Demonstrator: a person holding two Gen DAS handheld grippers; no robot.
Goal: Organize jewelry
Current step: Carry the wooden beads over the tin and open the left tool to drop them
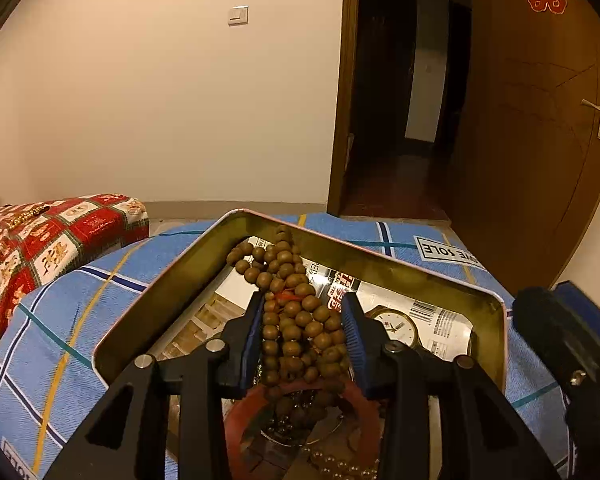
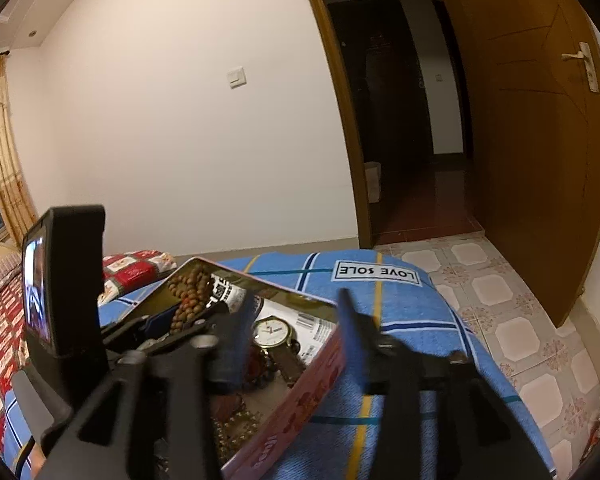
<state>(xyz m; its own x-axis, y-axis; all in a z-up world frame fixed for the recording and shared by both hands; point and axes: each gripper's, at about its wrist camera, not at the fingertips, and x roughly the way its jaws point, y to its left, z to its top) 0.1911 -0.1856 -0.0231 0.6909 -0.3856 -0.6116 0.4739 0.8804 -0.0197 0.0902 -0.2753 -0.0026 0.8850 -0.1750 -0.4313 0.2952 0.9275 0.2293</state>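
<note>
A shallow metal tin [image 1: 172,280] with a pink outside lies open on the blue checked bedspread [image 1: 60,320]. My left gripper [image 1: 303,312] is over the tin, its blue pads [image 1: 354,328] closed on a long strand of brown wooden beads [image 1: 296,312] that trails into the tin's far corner. A gold-faced wristwatch [image 1: 396,326], a red bangle [image 1: 236,428] and pearl-like beads [image 1: 332,464] lie in the tin. In the right wrist view my right gripper [image 2: 296,308] is open and empty, straddling the tin's right wall [image 2: 300,400]; the watch [image 2: 274,332] and the beads [image 2: 190,292] show there.
A red patterned quilt [image 1: 40,248] lies at the left of the bed, a small dark beaded item on it. The bed's right edge drops to a tiled floor [image 2: 512,336]. An open wooden door [image 2: 540,160] and dark hallway are beyond.
</note>
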